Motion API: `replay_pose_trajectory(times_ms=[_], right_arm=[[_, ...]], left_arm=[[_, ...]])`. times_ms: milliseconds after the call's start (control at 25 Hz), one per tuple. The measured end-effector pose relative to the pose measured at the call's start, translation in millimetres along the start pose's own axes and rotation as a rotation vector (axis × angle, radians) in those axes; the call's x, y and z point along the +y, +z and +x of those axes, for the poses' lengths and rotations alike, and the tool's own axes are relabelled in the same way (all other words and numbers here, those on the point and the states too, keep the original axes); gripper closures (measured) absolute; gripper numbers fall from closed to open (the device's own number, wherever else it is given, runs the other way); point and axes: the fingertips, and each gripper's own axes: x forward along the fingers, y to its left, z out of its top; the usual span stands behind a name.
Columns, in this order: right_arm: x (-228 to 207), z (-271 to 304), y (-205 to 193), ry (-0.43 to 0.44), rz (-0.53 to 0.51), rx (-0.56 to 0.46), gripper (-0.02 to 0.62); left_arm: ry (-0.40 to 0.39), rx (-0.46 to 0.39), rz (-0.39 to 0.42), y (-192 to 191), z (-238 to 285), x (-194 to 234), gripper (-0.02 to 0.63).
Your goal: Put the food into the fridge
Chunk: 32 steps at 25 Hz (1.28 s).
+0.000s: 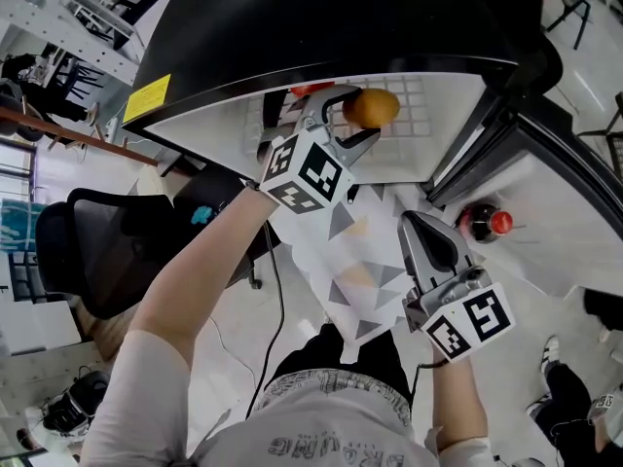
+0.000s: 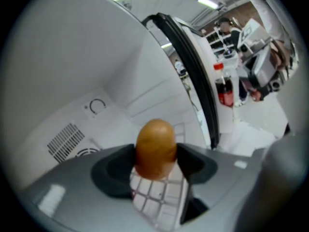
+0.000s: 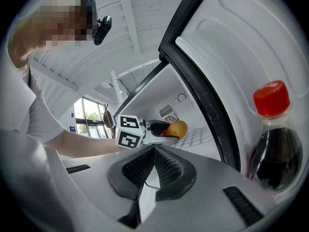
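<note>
In the head view, the left gripper [image 1: 350, 117] reached into the open fridge [image 1: 321, 17], its jaws clamped on a golden-brown potato [image 1: 372, 107]. The potato was held above the white wire shelf [image 1: 421, 100] inside the cabinet. A small red thing showed just beside that gripper, too hidden to name. The right gripper [image 1: 419, 230] hung lower and outside the fridge, near the open door [image 1: 555, 261], with its jaws together and nothing in them. A dark sauce bottle [image 1: 485, 224] with a red cap stood in the door.

In the left gripper view, the potato [image 2: 155, 149] sat upright between the two dark pads [image 2: 113, 170], which pressed on both of its sides. The wire shelf [image 2: 159, 195] lay directly below it. A vent grille [image 2: 65, 141] was set in the fridge's white back wall, well behind the potato. The door's black gasket [image 2: 193, 76] ran up the right side, and the red-capped bottle [image 2: 223, 86] stood beyond it.

In the right gripper view, the right gripper [image 3: 154, 151] had its ribbed pads meeting at the tips, empty. Past them, the left gripper [image 3: 166, 132] with its marker cube [image 3: 128, 132] held the potato [image 3: 177, 128] over the shelf inside the fridge. The sauce bottle [image 3: 275, 149] stood upright in the door at the right, beside the black gasket [image 3: 203, 86].
</note>
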Motion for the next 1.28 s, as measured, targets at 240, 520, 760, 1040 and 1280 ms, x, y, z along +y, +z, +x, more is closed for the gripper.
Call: replay_pose_trajectory(times_ms=[240, 520, 760, 1040, 1280], right_arm=[[-1, 0, -10, 0.002, 0.021, 0.008, 0.594], [-5, 0, -11, -0.006, 0.026, 0.005, 0.594], [-6, 0, -11, -0.007, 0.03, 0.003, 0.594], [-5, 0, -12, -0.002, 0.038, 0.006, 0.594], [-7, 2, -10, -0.003, 0.037, 0.005, 0.594]], left_arm=[[-0.014, 0.035, 0.035, -5, 12, 0, 0.325], [-0.034, 0.078, 0.055, -5, 21, 1, 0.325], [-0.052, 0.098, 0.092, -6, 27, -3, 0.325], [-0.055, 0.109, 0.106, -5, 31, -6, 0.324], [-0.077, 0.109, 0.101, -3, 33, -8, 0.316]])
